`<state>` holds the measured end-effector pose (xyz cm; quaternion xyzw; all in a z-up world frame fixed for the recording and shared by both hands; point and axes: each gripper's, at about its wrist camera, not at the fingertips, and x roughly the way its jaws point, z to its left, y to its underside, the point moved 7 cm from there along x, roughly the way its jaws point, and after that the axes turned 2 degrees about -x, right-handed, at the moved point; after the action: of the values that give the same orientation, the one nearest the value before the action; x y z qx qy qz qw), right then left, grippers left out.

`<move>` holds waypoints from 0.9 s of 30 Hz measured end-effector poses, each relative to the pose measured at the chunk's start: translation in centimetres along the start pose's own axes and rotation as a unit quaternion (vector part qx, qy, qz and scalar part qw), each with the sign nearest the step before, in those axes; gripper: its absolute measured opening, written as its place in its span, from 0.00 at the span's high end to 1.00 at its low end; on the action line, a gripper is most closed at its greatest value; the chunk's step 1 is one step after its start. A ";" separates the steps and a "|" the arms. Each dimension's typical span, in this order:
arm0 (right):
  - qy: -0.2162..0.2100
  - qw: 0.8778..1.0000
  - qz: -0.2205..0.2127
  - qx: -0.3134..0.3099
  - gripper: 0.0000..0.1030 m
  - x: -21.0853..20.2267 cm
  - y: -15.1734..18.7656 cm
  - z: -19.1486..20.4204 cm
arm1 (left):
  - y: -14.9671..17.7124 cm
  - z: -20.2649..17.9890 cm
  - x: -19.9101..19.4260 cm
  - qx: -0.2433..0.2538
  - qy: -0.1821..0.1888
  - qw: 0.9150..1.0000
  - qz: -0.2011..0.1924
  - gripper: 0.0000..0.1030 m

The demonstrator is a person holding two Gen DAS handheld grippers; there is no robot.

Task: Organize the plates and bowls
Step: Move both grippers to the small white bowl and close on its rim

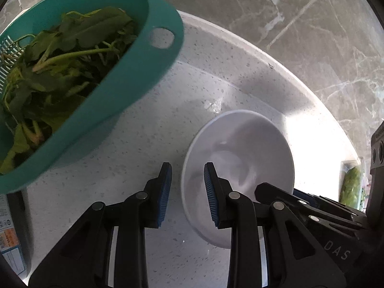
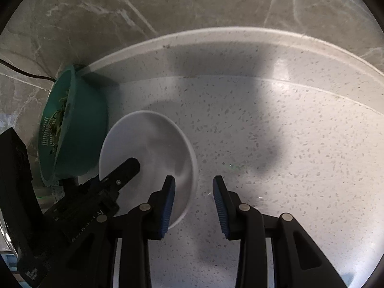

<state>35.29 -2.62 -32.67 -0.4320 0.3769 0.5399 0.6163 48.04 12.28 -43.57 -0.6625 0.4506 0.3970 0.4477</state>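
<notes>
A white bowl [image 1: 242,158] sits on the speckled white countertop [image 1: 144,129]. My left gripper [image 1: 187,168] is open, its jaws straddling the bowl's left rim, one finger inside and one outside. In the right wrist view the same bowl [image 2: 153,144] lies left of centre, and my right gripper [image 2: 194,181] is open with its jaws straddling the bowl's right rim. The left gripper's finger [image 2: 124,168] reaches into the bowl from the left. Neither gripper has closed on the rim.
A teal colander [image 1: 134,76] full of leafy greens stands at the left, close to the bowl; it also shows in the right wrist view [image 2: 72,124]. A grey marble wall [image 2: 168,2] rises behind the counter's raised back edge. A green packet [image 1: 351,184] lies far right.
</notes>
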 end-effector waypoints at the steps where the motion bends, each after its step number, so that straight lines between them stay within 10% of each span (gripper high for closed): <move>1: -0.003 1.000 0.000 -0.002 0.70 0.1 0.1 0.1 | 0.0 0.0 0.1 0.003 0.004 1.000 0.000 0.75; 6: 0.012 1.000 -0.006 -0.016 0.84 0.4 0.0 0.5 | 0.4 -0.7 0.3 0.006 -0.002 1.000 -0.002 0.81; 27: 0.020 0.997 -0.068 -0.038 0.85 -8.5 4.8 -0.2 | 6.3 -6.8 -9.8 0.042 0.014 0.997 -0.064 0.87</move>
<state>29.42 -5.44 -25.45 -0.4905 0.3384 0.5014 0.6273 40.10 6.96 -33.99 -0.6762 0.4298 0.3386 0.4934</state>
